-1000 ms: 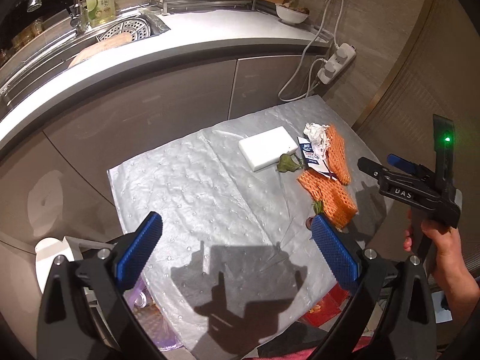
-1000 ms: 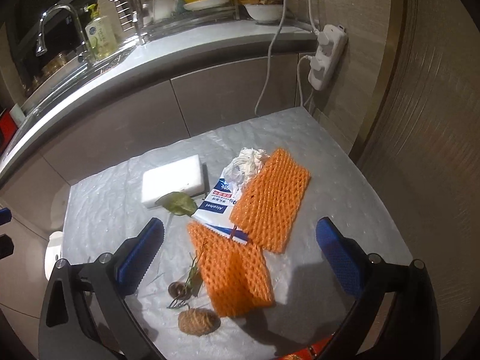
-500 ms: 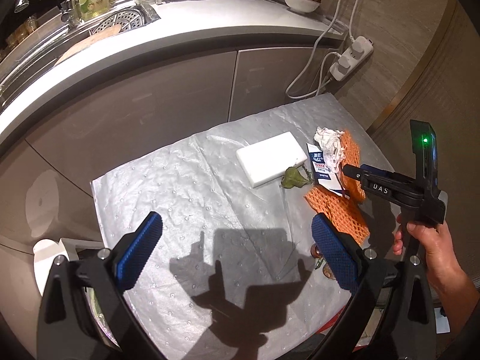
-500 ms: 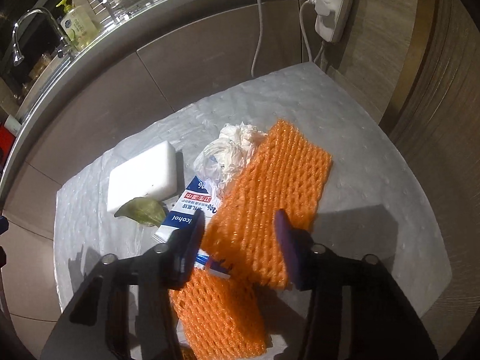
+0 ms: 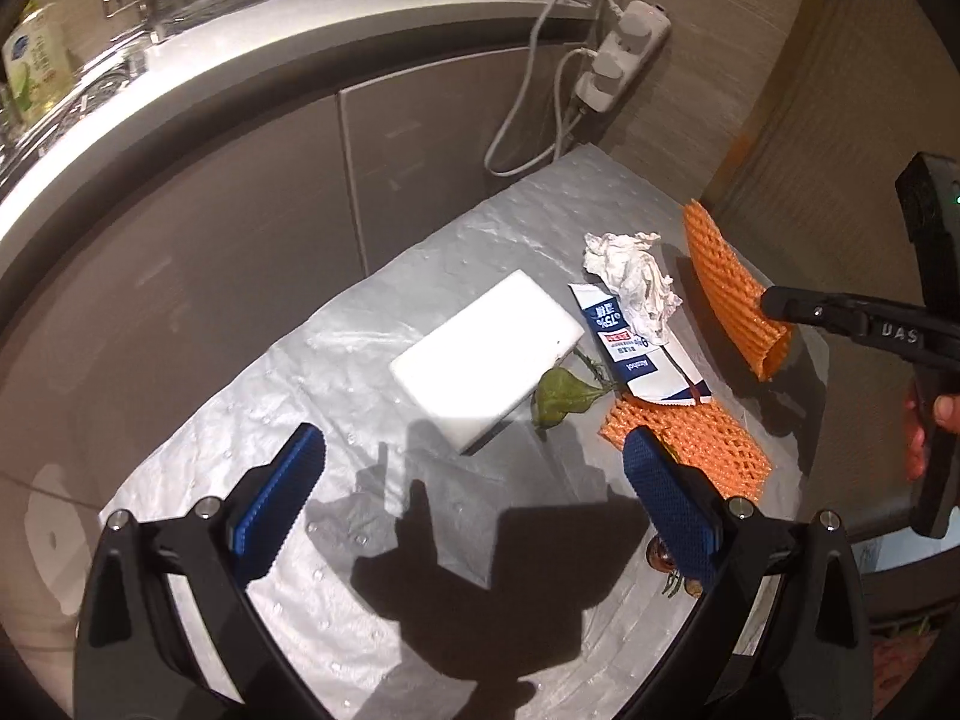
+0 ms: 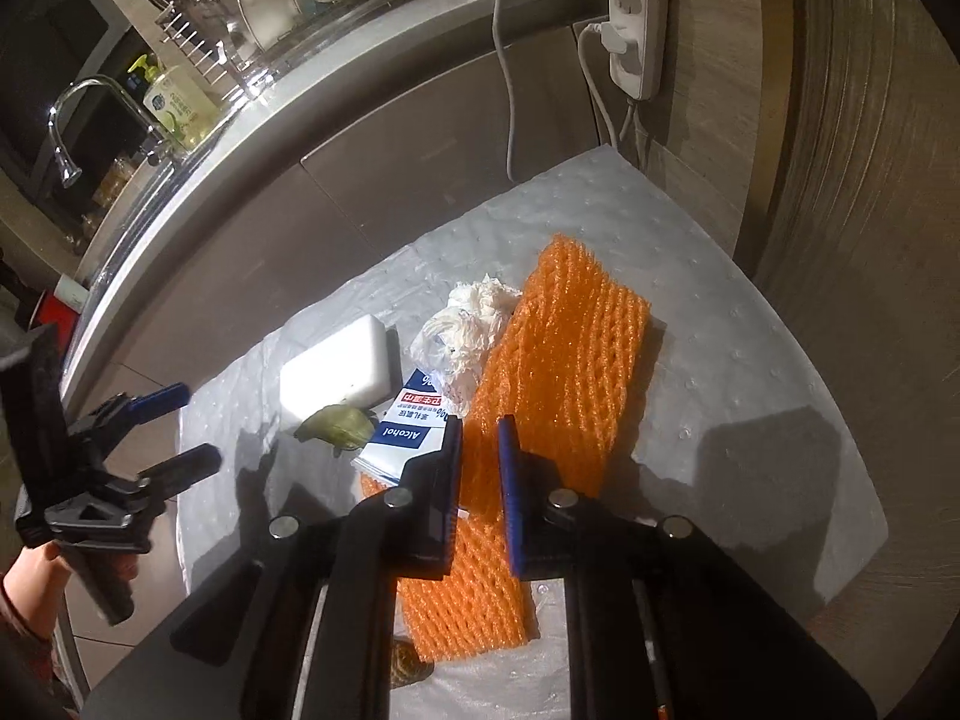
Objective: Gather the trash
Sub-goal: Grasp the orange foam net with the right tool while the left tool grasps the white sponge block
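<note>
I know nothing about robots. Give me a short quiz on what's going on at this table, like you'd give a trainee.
1. True or false: the left claw is open and holds nothing.
2. What is the right claw shut on? A) block B) net C) leaf
3. How many orange nets are in view?

Key
1. True.
2. B. Its jaws have just been closing, with the net between them.
3. Two. The second net lies flat.
</note>
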Demonstrator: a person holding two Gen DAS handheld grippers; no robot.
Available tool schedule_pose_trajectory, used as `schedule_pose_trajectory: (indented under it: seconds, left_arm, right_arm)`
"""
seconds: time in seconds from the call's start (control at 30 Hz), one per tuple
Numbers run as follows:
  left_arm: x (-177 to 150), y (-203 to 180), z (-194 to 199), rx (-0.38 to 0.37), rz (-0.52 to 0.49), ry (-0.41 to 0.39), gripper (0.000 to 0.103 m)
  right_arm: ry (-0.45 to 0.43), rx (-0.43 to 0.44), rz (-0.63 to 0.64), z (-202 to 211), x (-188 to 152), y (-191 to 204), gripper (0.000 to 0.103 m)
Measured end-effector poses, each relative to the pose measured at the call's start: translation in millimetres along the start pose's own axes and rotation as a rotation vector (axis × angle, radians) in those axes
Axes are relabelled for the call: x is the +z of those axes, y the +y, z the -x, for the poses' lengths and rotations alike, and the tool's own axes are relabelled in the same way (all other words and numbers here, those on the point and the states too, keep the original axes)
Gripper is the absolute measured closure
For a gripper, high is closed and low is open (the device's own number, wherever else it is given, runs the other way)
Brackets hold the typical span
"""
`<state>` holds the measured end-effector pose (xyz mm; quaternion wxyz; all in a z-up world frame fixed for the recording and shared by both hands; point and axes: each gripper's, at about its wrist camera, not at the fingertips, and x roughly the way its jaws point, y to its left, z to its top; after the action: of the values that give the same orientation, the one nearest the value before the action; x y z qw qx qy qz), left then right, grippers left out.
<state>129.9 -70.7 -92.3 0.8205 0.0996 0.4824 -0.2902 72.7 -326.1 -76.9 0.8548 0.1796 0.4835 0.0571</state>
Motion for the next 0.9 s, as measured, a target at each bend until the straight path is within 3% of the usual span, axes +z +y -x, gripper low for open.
schedule_pose_trajectory:
  seconds: [0.37, 0.53, 0.63, 0.9]
  left_arm:
    - [17, 0, -53, -0.151, -0.319, 0.030, 0.008]
    - [12, 1, -64, -0.168, -0.451, 0.043, 0.017]
    - [12, 3, -71, -0.181, -0.492, 0.070, 0.027]
    - [11, -3, -74, -0.186, -0.550, 0.034, 0.034]
  right_arm:
    - [0.002, 0.033, -0.073, 27, -5, -15, 0.090]
    - [0.013, 0.033, -0.110, 27, -10, -24, 0.090]
    - [0.017, 0.035, -0.128, 26, -10, -26, 0.090]
    - [0.032, 0.037, -0.156, 22, -16, -32, 0.089]
